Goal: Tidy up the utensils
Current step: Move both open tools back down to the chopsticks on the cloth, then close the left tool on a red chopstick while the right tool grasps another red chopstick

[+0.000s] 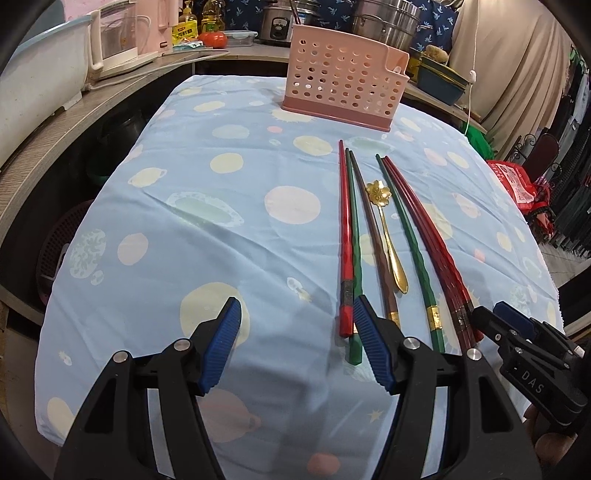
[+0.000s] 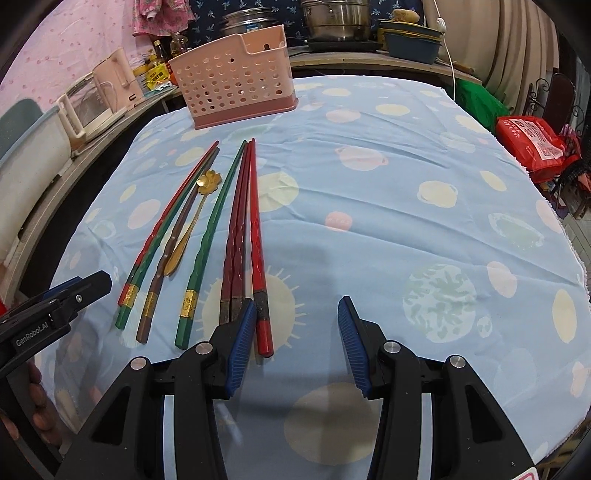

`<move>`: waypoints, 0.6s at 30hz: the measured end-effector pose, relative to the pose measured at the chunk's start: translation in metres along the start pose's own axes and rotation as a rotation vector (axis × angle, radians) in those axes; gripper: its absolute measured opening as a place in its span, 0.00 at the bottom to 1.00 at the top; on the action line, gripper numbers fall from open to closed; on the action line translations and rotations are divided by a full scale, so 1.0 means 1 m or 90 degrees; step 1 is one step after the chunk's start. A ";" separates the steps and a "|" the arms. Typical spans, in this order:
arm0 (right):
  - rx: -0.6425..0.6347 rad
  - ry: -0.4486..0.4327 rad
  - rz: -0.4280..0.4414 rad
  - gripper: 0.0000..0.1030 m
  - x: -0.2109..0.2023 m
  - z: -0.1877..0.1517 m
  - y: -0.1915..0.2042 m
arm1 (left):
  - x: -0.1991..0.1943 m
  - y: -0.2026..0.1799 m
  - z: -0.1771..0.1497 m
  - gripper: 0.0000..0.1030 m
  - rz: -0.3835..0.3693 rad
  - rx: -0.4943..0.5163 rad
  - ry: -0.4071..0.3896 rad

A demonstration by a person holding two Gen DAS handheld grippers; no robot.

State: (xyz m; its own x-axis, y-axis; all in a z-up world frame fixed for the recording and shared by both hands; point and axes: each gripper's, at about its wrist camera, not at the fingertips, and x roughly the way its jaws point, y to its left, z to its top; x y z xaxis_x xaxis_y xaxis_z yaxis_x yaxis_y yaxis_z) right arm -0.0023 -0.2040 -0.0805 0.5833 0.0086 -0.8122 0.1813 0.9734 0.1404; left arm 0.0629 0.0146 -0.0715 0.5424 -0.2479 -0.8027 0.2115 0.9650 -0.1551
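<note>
Several red, green and brown chopsticks point(image 1: 349, 236) lie side by side on the blue dotted tablecloth, thick ends toward me; they also show in the right wrist view point(image 2: 236, 236). A gold flower-headed spoon point(image 1: 388, 232) lies among them, also in the right wrist view point(image 2: 188, 229). A pink perforated utensil holder point(image 1: 343, 77) stands upright at the table's far side; the right wrist view shows it too point(image 2: 232, 85). My left gripper point(image 1: 295, 314) is open and empty, just left of the chopstick ends. My right gripper point(image 2: 297, 314) is open and empty, just right of them.
The tablecloth point(image 1: 221, 221) covers a small table with rounded edges. A shelf on the left holds a kettle point(image 1: 110, 40), bottles and a tomato. Steel pots point(image 1: 388, 22) stand behind the holder. A red bag point(image 2: 535, 144) and chairs are on the right.
</note>
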 end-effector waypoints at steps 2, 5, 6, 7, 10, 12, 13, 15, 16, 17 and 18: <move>-0.008 0.001 -0.002 0.44 0.000 0.000 0.003 | 0.002 -0.001 0.000 0.58 -0.001 0.001 0.003; -0.029 0.000 -0.009 0.44 0.002 -0.001 0.011 | 0.006 -0.003 -0.002 0.58 -0.003 0.004 0.008; -0.036 -0.001 -0.012 0.43 0.003 -0.001 0.013 | 0.007 -0.004 -0.002 0.58 -0.002 0.006 0.009; -0.040 -0.002 -0.012 0.42 0.003 -0.001 0.015 | 0.008 -0.004 -0.002 0.58 -0.002 0.006 0.010; -0.046 -0.003 -0.010 0.35 0.004 0.000 0.018 | 0.010 -0.005 -0.003 0.58 -0.002 0.009 0.010; -0.054 -0.004 -0.011 0.29 0.006 0.002 0.021 | 0.012 -0.006 -0.003 0.56 -0.002 0.012 0.012; -0.059 -0.004 -0.012 0.25 0.007 0.002 0.023 | 0.013 -0.006 -0.003 0.56 -0.001 0.013 0.012; -0.066 -0.006 -0.016 0.21 0.008 0.003 0.024 | 0.014 -0.007 -0.002 0.55 0.003 0.017 0.011; -0.066 -0.006 -0.016 0.19 0.009 0.003 0.025 | 0.014 -0.007 -0.002 0.55 0.006 0.018 0.010; -0.064 -0.006 -0.014 0.19 0.009 0.003 0.024 | 0.015 -0.007 -0.002 0.54 0.009 0.019 0.009; -0.062 -0.006 -0.012 0.18 0.009 0.003 0.023 | 0.016 -0.007 -0.001 0.54 0.011 0.019 0.008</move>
State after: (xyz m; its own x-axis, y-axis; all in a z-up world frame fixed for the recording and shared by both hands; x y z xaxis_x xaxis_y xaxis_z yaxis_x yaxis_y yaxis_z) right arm 0.0100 -0.1821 -0.0826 0.5880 -0.0123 -0.8088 0.1156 0.9909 0.0690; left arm 0.0696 0.0039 -0.0838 0.5354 -0.2299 -0.8127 0.2270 0.9660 -0.1237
